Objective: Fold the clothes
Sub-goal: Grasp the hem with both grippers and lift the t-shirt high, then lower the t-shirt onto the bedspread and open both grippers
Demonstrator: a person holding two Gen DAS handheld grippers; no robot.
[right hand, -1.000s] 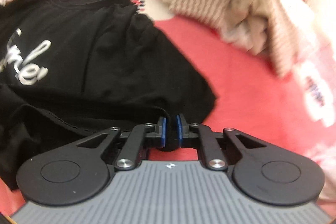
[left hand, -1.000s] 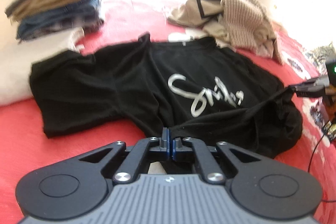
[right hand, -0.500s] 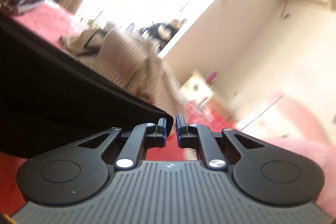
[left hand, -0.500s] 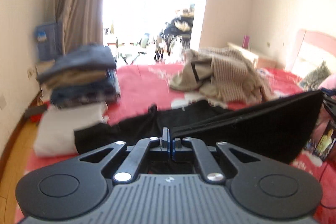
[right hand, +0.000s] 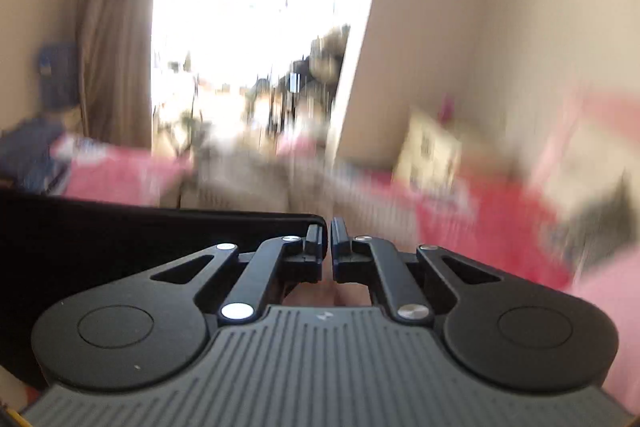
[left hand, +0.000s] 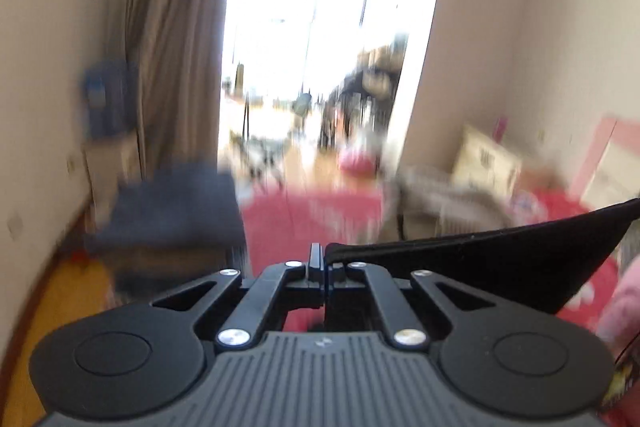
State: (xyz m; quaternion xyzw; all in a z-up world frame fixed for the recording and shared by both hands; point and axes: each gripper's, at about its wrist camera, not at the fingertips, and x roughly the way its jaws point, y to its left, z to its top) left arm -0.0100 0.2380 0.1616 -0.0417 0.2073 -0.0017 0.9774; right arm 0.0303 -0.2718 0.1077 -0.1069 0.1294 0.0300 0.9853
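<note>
Left gripper (left hand: 318, 259): pressed together on the hem corner of the black T-shirt (left hand: 500, 267), which runs off to the right of its tips as a taut band
Right gripper (right hand: 327, 233): jaws closing to a sliver of a gap; the shirt's other corner (right hand: 160, 239) ends right at its left finger, and I cannot tell for sure whether cloth is pinched between the pads
Why held so: judging by the straight top edge, the shirt is stretched between both tools above the red bed (left hand: 312, 215), likely to shake it flat or carry one edge over for a fold
Bed: below and beyond the shirt, carrying everything else
Folded stack (left hand: 172, 215): on the bed's left side, dark blue on top, kept well apart from the shirt
Unfolded heap (left hand: 444, 203): beige, striped laundry on the bed beyond the shirt's edge
Left view only: the folded stack in full, and the shirt tapering rightward to the frame edge
Right view only: the shirt as a broad black sheet filling the lower left, hiding the bed beneath
Blur: both views are smeared, so small details stay unreadable
</note>
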